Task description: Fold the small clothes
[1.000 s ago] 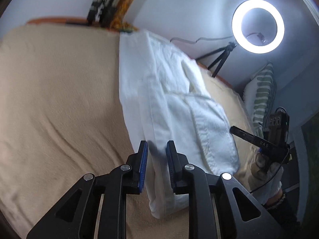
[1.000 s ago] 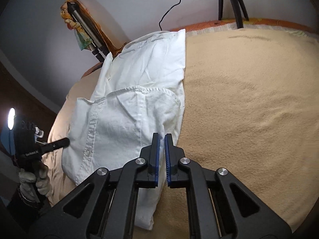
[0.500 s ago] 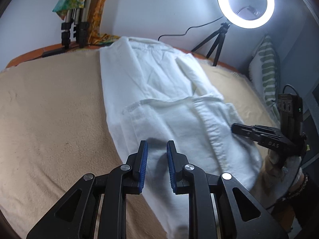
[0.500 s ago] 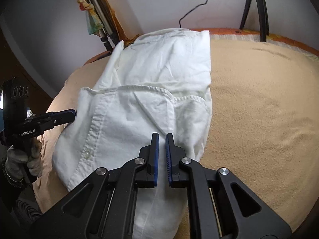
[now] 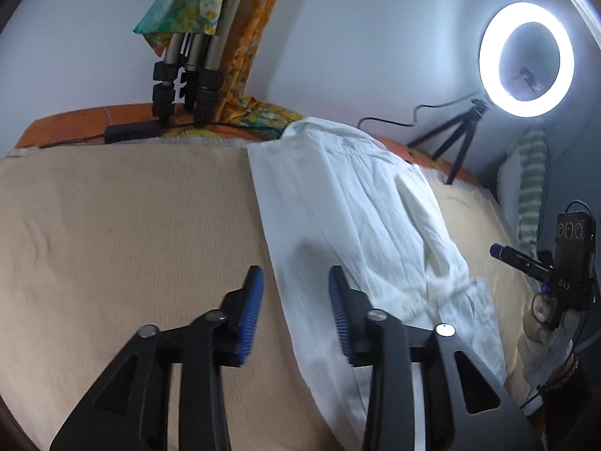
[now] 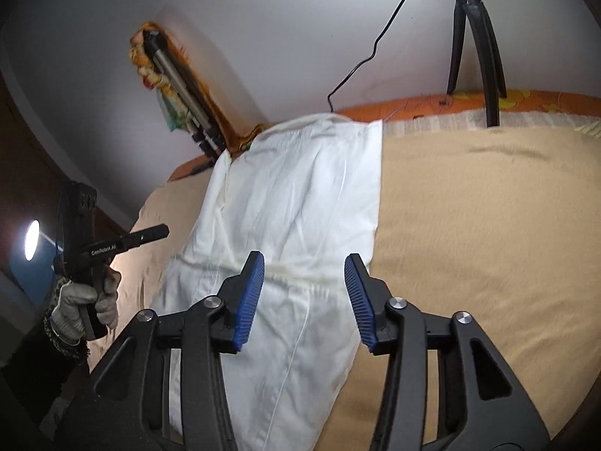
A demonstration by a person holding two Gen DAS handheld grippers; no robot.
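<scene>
Left wrist view shows my left tongs [image 5: 295, 289] parted over the near long edge of the white shirt [image 5: 357, 210], nothing between the pads; their jaws have just been opening. My right tongs [image 6: 304, 278] have just been opening too and hover empty above the cloth. The shirt lies on the tan bed [image 6: 488, 225], folded to a long strip running from me toward the wall. I judge both tongs should pinch the near end evenly, then carry it lengthwise.

Two close wrist views angled down from opposite sides, both over the white shirt [image 5: 349, 203] [image 6: 300, 195].
</scene>
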